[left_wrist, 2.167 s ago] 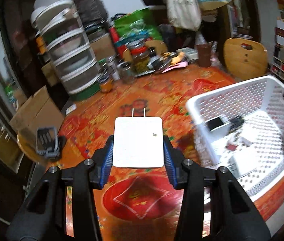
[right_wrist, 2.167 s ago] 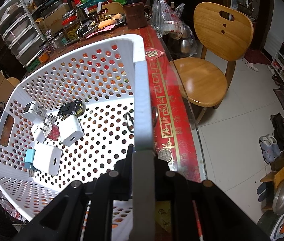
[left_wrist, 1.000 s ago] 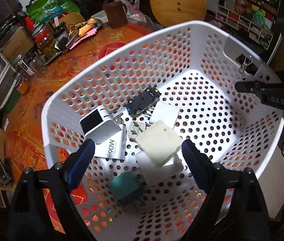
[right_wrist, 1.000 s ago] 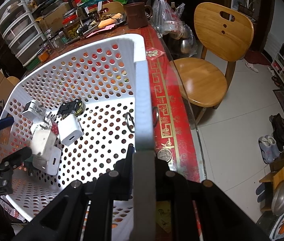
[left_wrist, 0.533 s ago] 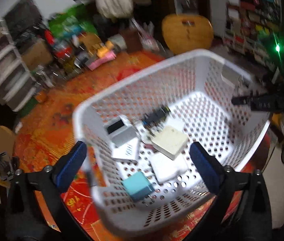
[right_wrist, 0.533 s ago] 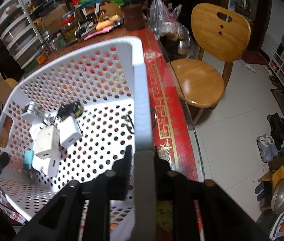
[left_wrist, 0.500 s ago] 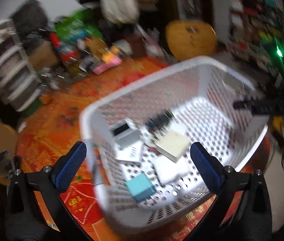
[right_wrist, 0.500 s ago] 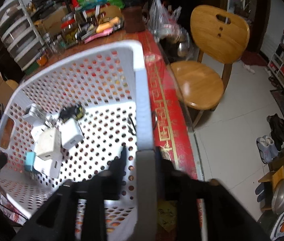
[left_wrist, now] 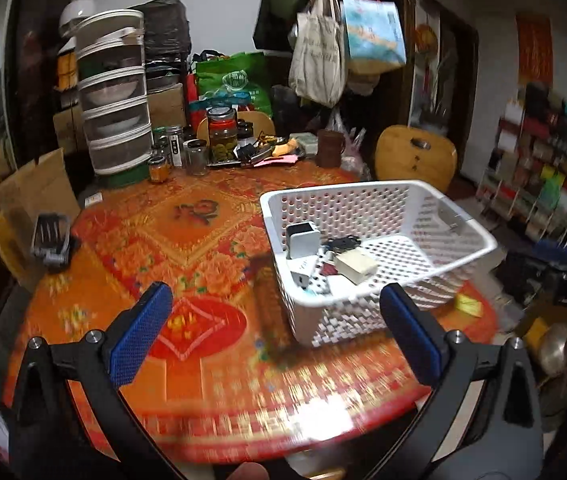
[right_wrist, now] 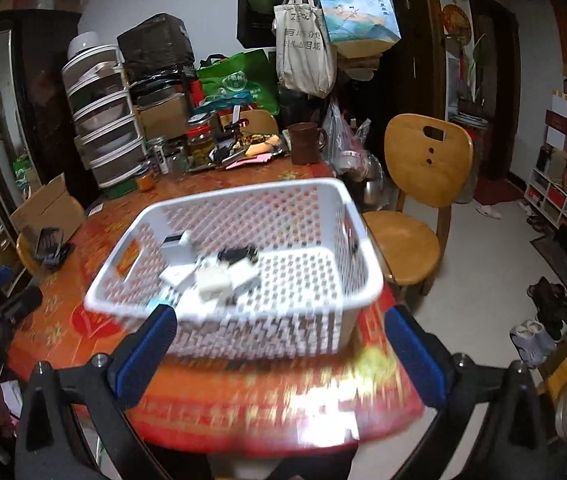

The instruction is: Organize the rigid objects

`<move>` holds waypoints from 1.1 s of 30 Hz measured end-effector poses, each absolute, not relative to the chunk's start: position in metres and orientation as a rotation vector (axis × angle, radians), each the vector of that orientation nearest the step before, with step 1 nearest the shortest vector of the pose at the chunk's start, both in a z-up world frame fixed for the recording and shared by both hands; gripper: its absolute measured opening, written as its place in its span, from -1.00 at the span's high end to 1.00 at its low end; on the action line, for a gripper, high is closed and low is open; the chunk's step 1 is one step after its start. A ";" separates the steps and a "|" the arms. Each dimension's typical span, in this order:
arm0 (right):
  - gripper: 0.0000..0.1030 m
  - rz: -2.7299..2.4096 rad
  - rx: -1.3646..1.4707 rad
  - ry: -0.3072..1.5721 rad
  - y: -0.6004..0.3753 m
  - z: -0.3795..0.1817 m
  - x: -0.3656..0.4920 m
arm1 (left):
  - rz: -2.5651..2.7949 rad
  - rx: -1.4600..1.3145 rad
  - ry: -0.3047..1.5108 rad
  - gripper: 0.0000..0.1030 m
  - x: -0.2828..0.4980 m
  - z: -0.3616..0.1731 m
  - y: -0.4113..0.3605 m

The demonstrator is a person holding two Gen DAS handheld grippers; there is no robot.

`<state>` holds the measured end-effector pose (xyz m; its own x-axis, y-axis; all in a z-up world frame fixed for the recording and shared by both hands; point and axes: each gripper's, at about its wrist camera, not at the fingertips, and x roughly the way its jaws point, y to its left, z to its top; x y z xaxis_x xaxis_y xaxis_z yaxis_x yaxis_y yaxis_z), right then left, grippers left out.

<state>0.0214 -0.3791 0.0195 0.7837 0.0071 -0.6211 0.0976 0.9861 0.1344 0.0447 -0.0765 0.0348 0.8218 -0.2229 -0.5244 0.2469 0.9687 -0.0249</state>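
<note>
A white perforated basket (left_wrist: 471, 236) stands on the red and orange tablecloth (left_wrist: 187, 240); it also shows in the right wrist view (right_wrist: 355, 216). Several white chargers (left_wrist: 303, 240), a cream charger (left_wrist: 357, 266) and a small black toy car (left_wrist: 341, 243) lie in it. My left gripper (left_wrist: 275, 332) is open and empty, held back over the table's near edge, left of the basket. My right gripper (right_wrist: 283, 344) is open and empty, just in front of the basket's near wall.
A black phone stand (left_wrist: 51, 240) sits at the table's left edge. Jars (left_wrist: 223, 140), a drawer tower (left_wrist: 115, 104) and a brown mug (left_wrist: 329, 148) crowd the far side. A wooden chair (right_wrist: 423, 184) stands right of the table.
My left gripper dropped the cream charger into the basket and drew back to the table's near edge. My right gripper let go of the basket's rim, opened and pulled back.
</note>
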 end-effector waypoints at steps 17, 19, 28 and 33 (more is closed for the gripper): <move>-1.00 -0.005 0.103 0.641 -0.330 0.048 -0.077 | -0.267 0.101 0.616 -0.99 -0.031 0.045 -0.104; -1.00 -0.009 0.104 0.654 -0.331 0.044 -0.074 | -0.272 0.092 0.631 -0.99 -0.027 0.042 -0.105; -1.00 -0.011 0.096 0.671 -0.330 0.040 -0.070 | -0.248 0.070 0.648 -0.99 -0.010 0.036 -0.101; -1.00 0.002 0.110 0.686 -0.331 0.036 -0.066 | -0.246 0.074 0.658 -0.99 -0.007 0.032 -0.106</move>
<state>-0.0660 -0.3310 0.0357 0.7738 0.0382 -0.6323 0.0346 0.9941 0.1024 -0.0069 -0.1055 0.0318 0.7631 -0.2023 -0.6137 0.2491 0.9684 -0.0096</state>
